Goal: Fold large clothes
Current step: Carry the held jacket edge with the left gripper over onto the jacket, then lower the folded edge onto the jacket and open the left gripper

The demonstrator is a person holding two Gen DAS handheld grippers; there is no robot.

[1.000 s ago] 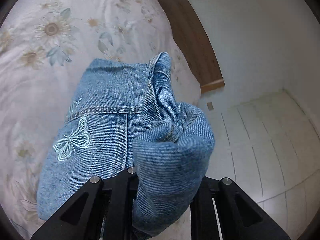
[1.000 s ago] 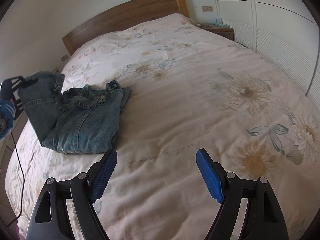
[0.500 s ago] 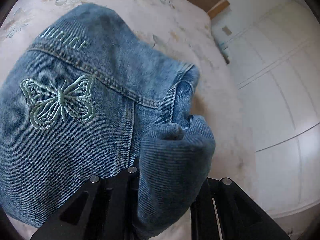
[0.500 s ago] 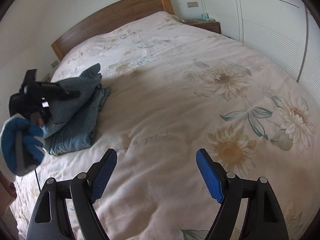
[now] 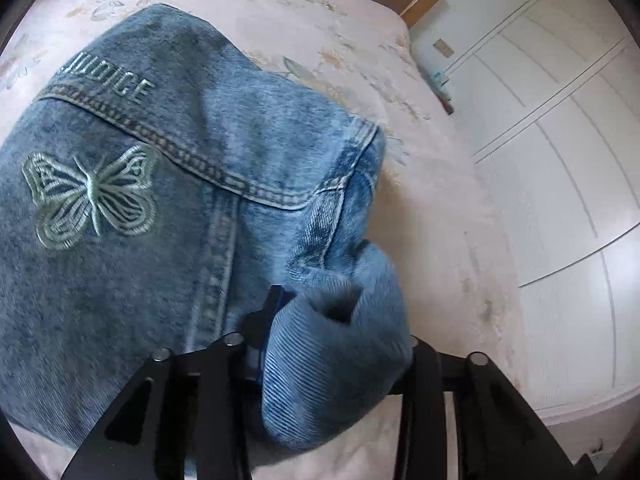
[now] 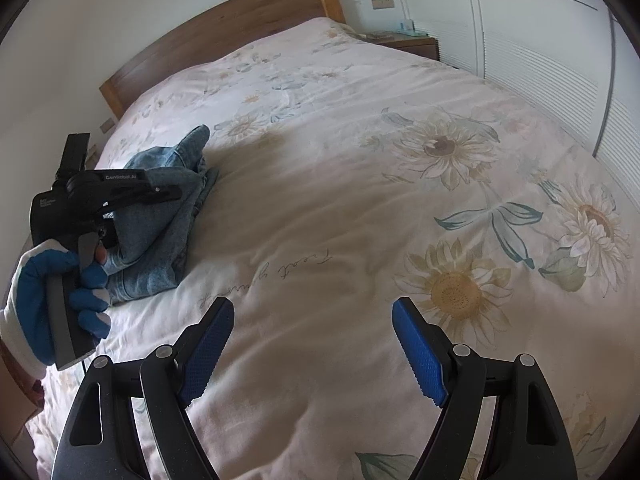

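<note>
The left hand-held gripper point(image 5: 340, 344) is spreading, releasing the folded blue denim jeans point(image 5: 160, 200) lying ahead on the floral bed point(image 5: 440, 240). The right hand-held gripper point(image 6: 312, 344) is hovering spread and empty. Next: withdrawing clear without dragging the fold.

I count one folded blue denim garment point(image 5: 168, 216), one embroidered butterfly point(image 5: 90, 196), and one floral-covered wooden bed point(image 6: 360, 208).

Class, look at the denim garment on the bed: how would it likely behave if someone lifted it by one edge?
The denim garment would probably drape rather than stay flat: it bunches in soft folds between the opening left tongs. It looks thick, with heavy stitched seams, so likely weighty. The folded stack might fall open if lifted by one layer.
</note>
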